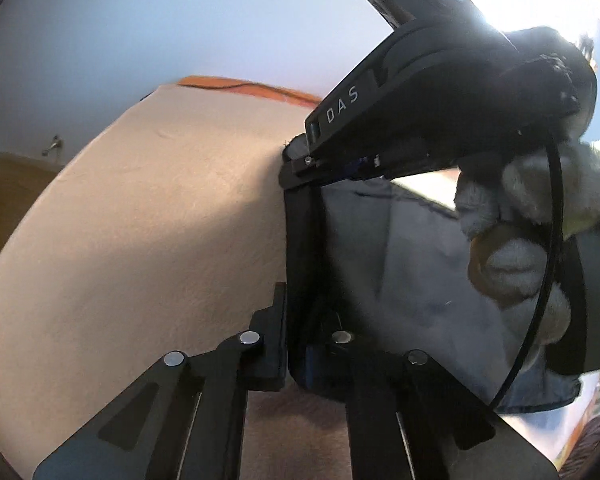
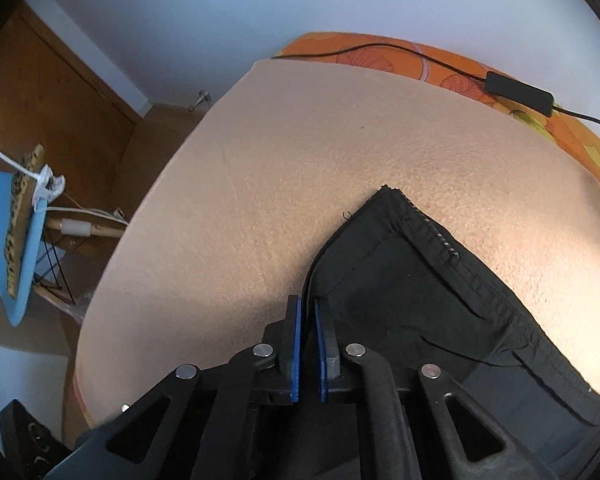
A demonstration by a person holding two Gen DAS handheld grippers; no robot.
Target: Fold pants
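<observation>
The black pants (image 2: 412,300) lie on a peach blanket (image 2: 300,168) on the bed, their waistband running to the right. My right gripper (image 2: 307,320) is shut on the pants' edge, blue pads pinching the cloth. In the left wrist view my left gripper (image 1: 300,320) is shut on a hanging fold of the pants (image 1: 384,264), held above the blanket (image 1: 140,220). The right gripper's black body marked DAS (image 1: 380,96) grips the same edge farther up, held by a hand in a fuzzy grey sleeve (image 1: 516,232).
An orange patterned sheet (image 2: 440,64) with a black power adapter (image 2: 518,92) and cable lies at the far edge of the bed. A blue chair (image 2: 20,232) and wooden furniture (image 2: 60,92) stand left of the bed.
</observation>
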